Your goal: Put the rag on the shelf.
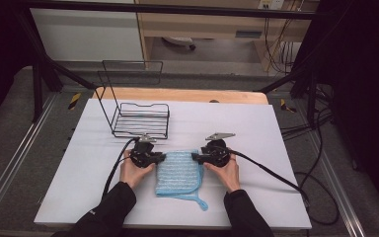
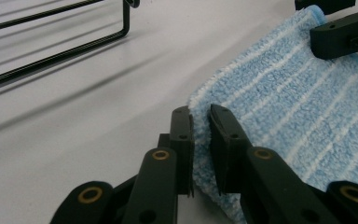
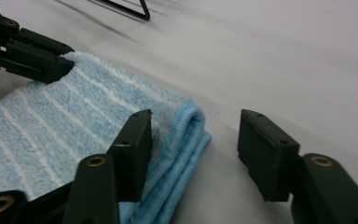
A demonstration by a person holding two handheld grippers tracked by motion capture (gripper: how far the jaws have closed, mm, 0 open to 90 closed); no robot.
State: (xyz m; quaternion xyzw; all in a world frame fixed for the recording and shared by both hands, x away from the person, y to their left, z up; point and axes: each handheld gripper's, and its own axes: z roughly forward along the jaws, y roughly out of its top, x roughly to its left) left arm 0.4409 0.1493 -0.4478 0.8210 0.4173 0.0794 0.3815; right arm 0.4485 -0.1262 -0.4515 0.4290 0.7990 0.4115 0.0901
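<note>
Two black grippers are sitting at the two far corners of a folded, fluffy light-blue cloth with thin white stripes [image 1: 178, 173]. We are seeing this cloth lying flat near the middle of the white bench top [image 1: 256, 128], a bit closer to the near edge. Its little loop is poking out toward that near edge.

Our left gripper [image 1: 161, 157] is pinching the cloth's far left corner. Its two fingers [image 2: 182, 140] are pressed close together on the fluffy edge.

Our right gripper [image 1: 196, 157] is waiting at the far right corner. Its fingers [image 3: 133, 149] are standing apart. One is touching the top of the cloth, and the thick folded edge is lying between them. They are not squeezing it.

We are also seeing a black wire rack [image 1: 140, 120] standing near the bench's far left corner, well apart from the cloth.
</note>
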